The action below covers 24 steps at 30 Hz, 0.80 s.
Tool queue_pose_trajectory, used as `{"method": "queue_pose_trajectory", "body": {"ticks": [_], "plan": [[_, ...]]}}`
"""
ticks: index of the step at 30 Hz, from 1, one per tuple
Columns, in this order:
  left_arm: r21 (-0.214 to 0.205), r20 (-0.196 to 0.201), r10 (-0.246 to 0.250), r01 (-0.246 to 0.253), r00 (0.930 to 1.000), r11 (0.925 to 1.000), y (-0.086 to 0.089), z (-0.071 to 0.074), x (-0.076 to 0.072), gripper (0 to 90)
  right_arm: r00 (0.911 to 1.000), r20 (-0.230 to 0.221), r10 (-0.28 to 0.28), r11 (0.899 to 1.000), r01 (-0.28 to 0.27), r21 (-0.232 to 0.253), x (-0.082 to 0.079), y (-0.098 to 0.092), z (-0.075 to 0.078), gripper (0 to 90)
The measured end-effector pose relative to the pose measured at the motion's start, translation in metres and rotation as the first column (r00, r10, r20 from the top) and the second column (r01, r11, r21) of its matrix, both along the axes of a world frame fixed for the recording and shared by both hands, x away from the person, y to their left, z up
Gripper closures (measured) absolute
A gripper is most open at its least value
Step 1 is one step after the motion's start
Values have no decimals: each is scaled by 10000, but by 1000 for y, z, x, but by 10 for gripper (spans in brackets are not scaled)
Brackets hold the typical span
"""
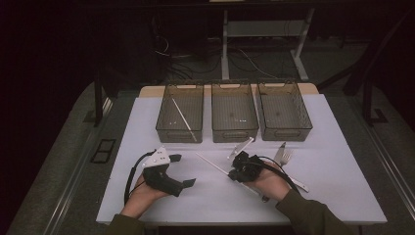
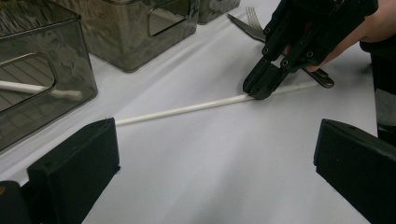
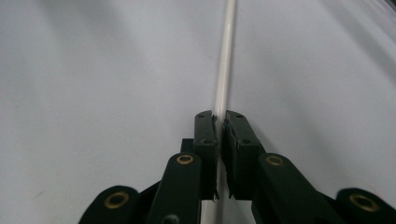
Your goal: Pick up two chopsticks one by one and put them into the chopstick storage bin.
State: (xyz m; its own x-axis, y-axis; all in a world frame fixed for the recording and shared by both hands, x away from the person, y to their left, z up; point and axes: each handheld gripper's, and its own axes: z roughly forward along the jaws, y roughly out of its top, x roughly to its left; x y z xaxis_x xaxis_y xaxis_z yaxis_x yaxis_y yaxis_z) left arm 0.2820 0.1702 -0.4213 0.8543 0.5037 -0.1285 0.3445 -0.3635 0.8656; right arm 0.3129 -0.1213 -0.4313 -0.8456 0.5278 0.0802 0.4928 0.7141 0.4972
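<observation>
The right tongs (image 3: pixel 219 122) pinch a white chopstick (image 3: pixel 226 60) lying on the desk (image 1: pixel 337 171), while the left tongs (image 2: pixel 217 163) rest nearby with jaws wide apart, gripping nothing.

Three bins (image 1: pixel 235 120), two white sticks (image 1: pixel 211 163), one fork (image 1: pixel 285 156).

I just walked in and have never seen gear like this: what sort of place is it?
Probably a lab or workshop bench set up for recording a tidying exercise. A white-covered table holds three clear bins and loose cutlery such as a fork, while cables trail under desks behind.
</observation>
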Motion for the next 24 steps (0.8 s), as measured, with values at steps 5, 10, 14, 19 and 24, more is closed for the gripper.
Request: {"method": "queue_pose_trajectory", "body": {"ticks": [5,10,14,19,24], "plan": [[-4,12,25,-25,10000,10000,1,0,0,0,9999,42,127,9999,-127,-48,1,0,0,840],[0,1,-3,3,10000,10000,0,0,0,0,9992,162,354,9994,-353,-41,-1,1,-1,829],[16,6,-1,1,10000,10000,0,0,0,0,9985,397,366,9992,-358,-198,-3,2,-1,841],[8,19,15,-15,10000,10000,1,0,0,0,9998,135,135,9999,-136,78,-2,0,-1,844],[-8,38,39,-39,10000,10000,2,1,0,0,9999,-68,-81,9995,83,298,1,-3,2,844]]}}
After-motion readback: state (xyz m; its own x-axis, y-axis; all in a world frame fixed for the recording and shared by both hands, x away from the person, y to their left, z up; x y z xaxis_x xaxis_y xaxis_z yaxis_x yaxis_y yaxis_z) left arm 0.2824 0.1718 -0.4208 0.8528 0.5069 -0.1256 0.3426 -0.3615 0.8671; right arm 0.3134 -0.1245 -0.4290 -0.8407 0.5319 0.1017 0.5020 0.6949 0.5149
